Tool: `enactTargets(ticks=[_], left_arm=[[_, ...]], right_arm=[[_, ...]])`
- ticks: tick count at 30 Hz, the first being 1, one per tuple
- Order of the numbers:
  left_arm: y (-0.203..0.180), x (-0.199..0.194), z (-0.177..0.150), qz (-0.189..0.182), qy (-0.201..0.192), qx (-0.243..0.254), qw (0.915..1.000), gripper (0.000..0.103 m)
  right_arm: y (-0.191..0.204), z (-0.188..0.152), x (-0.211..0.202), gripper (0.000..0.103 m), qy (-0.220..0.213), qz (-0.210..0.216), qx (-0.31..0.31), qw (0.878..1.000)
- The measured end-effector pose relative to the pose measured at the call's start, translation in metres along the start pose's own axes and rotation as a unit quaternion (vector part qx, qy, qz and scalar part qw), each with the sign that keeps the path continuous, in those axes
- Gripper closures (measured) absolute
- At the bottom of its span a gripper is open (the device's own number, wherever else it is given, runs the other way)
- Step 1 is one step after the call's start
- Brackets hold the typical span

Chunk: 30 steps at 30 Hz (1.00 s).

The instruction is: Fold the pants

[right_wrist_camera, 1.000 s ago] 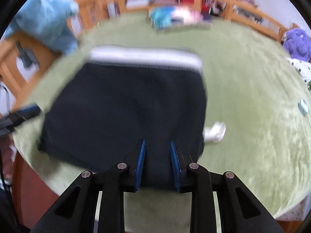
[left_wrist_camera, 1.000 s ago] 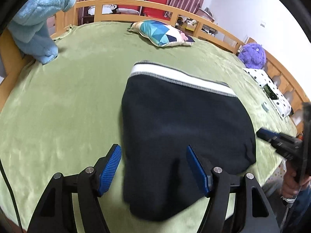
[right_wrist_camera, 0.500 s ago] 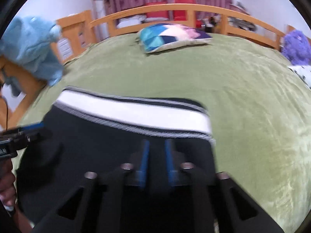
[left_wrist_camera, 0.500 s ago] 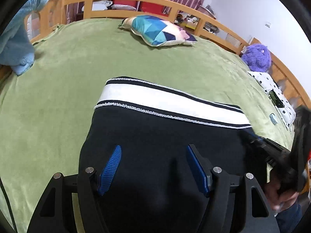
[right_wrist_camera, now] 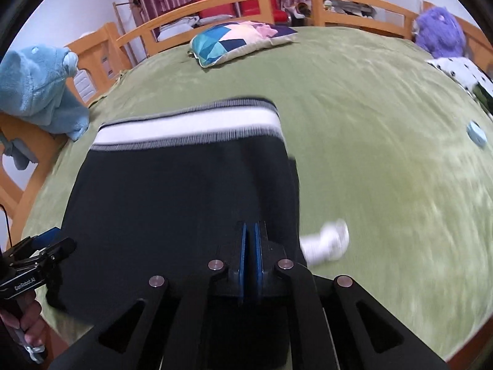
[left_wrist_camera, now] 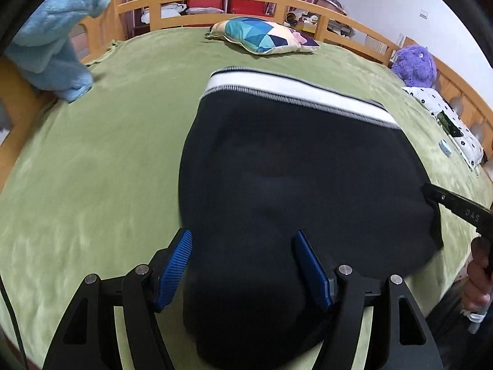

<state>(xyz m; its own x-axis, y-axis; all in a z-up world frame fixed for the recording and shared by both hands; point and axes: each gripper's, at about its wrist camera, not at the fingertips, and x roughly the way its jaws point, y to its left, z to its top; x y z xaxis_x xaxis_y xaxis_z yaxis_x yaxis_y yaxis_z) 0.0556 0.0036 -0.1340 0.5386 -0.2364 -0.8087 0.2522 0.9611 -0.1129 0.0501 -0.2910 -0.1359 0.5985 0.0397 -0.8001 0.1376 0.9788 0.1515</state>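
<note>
Dark navy pants (left_wrist_camera: 295, 185) with a white and grey waistband lie folded on the green bedspread (left_wrist_camera: 92, 154); they also show in the right wrist view (right_wrist_camera: 178, 191). My left gripper (left_wrist_camera: 243, 268) is open, its blue pads (left_wrist_camera: 174, 265) astride the near left edge of the pants. My right gripper (right_wrist_camera: 251, 246) has its blue pads pressed together at the near right edge of the pants; whether cloth is between them is hidden. The right gripper's body shows at the right edge of the left wrist view (left_wrist_camera: 456, 206).
A patterned pillow (left_wrist_camera: 265, 37) lies at the far side. A blue plush (left_wrist_camera: 52, 46) hangs on the wooden rail (left_wrist_camera: 354, 27) at left. A purple plush (left_wrist_camera: 414, 66) and dotted cloth (left_wrist_camera: 446, 123) are at right. A small white object (right_wrist_camera: 326, 243) lies beside the pants.
My right gripper's jaws have closed from a small gap to pads touching. Both grippers pushed forward over the pants, then drew back toward the near edge.
</note>
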Motion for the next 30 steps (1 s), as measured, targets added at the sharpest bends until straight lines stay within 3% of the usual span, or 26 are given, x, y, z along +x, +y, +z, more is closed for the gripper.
enactTargets(ticks=[5, 7, 12, 14, 16, 24, 25, 26, 28, 30], left_arm=[[0.0, -0.022, -0.027, -0.013, 0.014, -0.014, 0.9997, 0.036], [-0.002, -0.031, -0.033, -0.021, 0.02, -0.019, 0.9994, 0.036], [-0.016, -0.071, -0.037, -0.03, -0.018, -0.005, 0.9994, 0.036], [-0.023, -0.087, -0.034, -0.034, -0.037, -0.002, 0.9988, 0.036], [-0.03, -0.104, -0.029, -0.024, -0.054, -0.002, 0.9982, 0.036], [-0.048, -0.158, -0.014, 0.001, -0.102, -0.001, 0.9948, 0.021], [-0.05, -0.162, -0.014, 0.008, -0.105, -0.003, 0.9944, 0.02], [-0.051, -0.166, -0.014, 0.013, -0.107, -0.005, 0.9942, 0.019], [-0.053, -0.172, -0.016, 0.01, -0.104, -0.008, 0.9945, 0.019], [-0.055, -0.174, -0.017, 0.007, -0.099, -0.009, 0.995, 0.019]], right_arm=[[0.016, -0.037, -0.024, 0.08, 0.017, -0.005, -0.024, 1.0], [0.021, -0.046, -0.028, 0.08, 0.031, 0.006, -0.024, 0.999], [0.04, -0.061, -0.074, 0.076, -0.024, -0.007, -0.037, 0.999], [0.048, -0.061, -0.099, 0.056, -0.053, -0.008, -0.042, 0.998], [0.055, -0.059, -0.118, 0.046, -0.072, -0.01, -0.045, 0.996], [0.061, -0.034, -0.178, 0.042, -0.103, -0.034, -0.025, 0.994], [0.061, -0.034, -0.183, 0.037, -0.107, -0.036, -0.024, 0.993], [0.062, -0.035, -0.189, 0.021, -0.11, -0.04, -0.024, 0.993], [0.065, -0.04, -0.201, 0.008, -0.125, -0.051, -0.037, 0.99], [0.068, -0.043, -0.207, 0.007, -0.133, -0.063, -0.051, 0.988]])
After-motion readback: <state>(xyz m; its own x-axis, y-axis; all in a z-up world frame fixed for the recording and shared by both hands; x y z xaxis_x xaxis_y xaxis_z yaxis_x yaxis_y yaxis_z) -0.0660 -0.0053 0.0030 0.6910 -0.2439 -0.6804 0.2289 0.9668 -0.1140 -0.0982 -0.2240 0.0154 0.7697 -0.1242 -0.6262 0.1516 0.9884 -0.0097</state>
